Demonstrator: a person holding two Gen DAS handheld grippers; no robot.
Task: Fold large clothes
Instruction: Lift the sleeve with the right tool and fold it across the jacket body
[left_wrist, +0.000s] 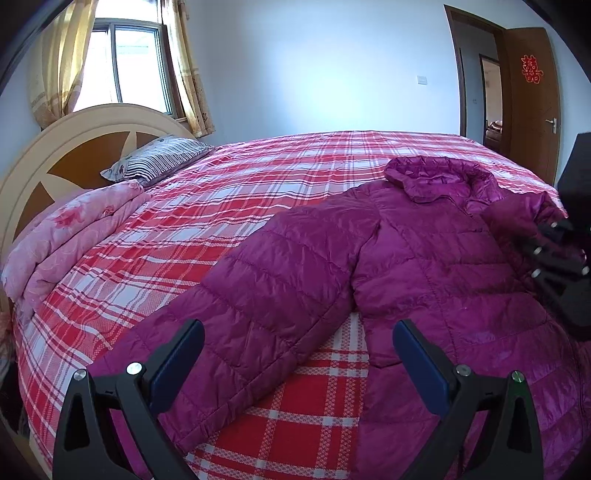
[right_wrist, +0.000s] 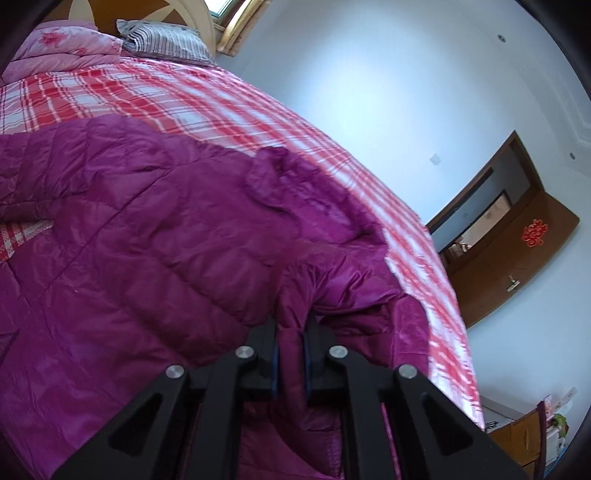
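- Two grippers work over one magenta quilted down jacket (left_wrist: 424, 266), which lies spread on a bed covered with a red-and-white plaid sheet (left_wrist: 229, 206).
- The jacket lies on the near side of the bed, its hood (left_wrist: 439, 177) pointing toward the far wall and one sleeve (left_wrist: 258, 295) stretched out diagonally toward the left gripper.
- The left gripper (left_wrist: 297, 350) hovers above that sleeve with its jaws spread wide; the blue pads (left_wrist: 177, 358) stand apart on either side of the sleeve and nothing is pinched between them.
- The right gripper (right_wrist: 290, 354) has its jaws drawn almost together, pinching a fold of the jacket's other sleeve (right_wrist: 332, 291); the fabric rises bunched between the pads.
- In the left wrist view the right gripper shows at the right edge of the frame, black with silver bolts, beside the jacket's far shoulder.
- A strip of plaid sheet shows between the outstretched sleeve and the jacket's body.
- At the head of the bed sit a folded pink floral quilt (left_wrist: 74, 236) and a striped pillow (left_wrist: 159, 158) against a cream and brown headboard (left_wrist: 70, 147).
- A curtained window (left_wrist: 122, 62) is behind the headboard, and a brown door (left_wrist: 532, 96) with a red paper ornament stands open on the far wall.
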